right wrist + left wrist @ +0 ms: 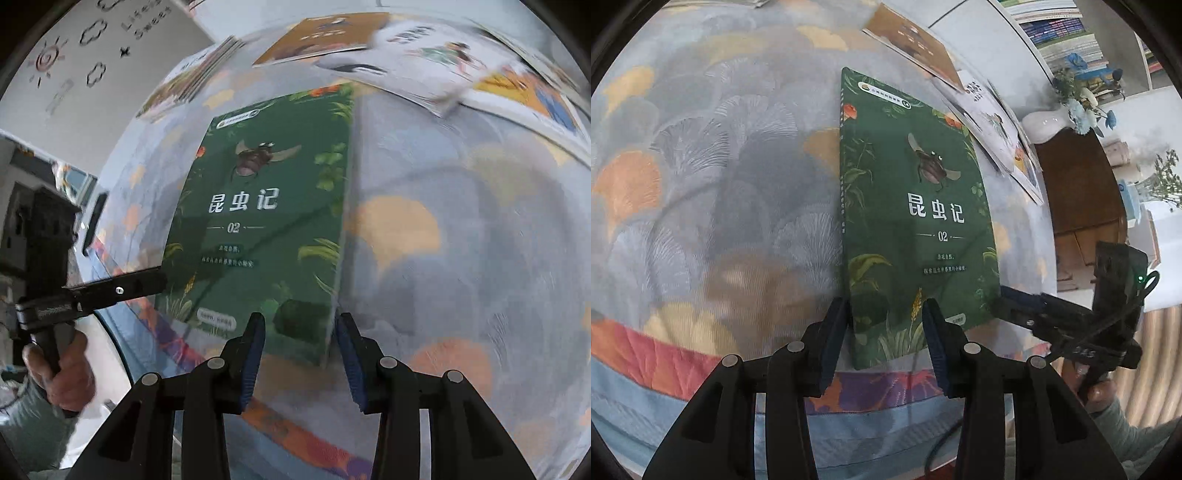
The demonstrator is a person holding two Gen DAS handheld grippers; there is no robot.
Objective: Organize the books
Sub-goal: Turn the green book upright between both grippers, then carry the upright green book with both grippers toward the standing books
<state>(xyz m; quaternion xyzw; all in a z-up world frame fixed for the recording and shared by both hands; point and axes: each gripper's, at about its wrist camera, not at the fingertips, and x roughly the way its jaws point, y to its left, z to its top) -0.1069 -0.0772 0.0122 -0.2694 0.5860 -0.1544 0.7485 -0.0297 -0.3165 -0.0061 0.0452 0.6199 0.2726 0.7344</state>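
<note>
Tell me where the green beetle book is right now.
The green beetle book lies flat on the patterned cloth, centre of both wrist views, its near corners between each gripper's fingers, scattered books beyond.

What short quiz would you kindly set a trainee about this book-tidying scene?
1. True or false: the green book stands upright on a shelf.
2. What number is printed under the green book's title?
3. Where are the left gripper and the right gripper? A. at the green book's near corners; B. at its far corners; C. nowhere near it.

Key: 1. False, it lies flat on the patterned cloth. 2. 02. 3. A.
</note>
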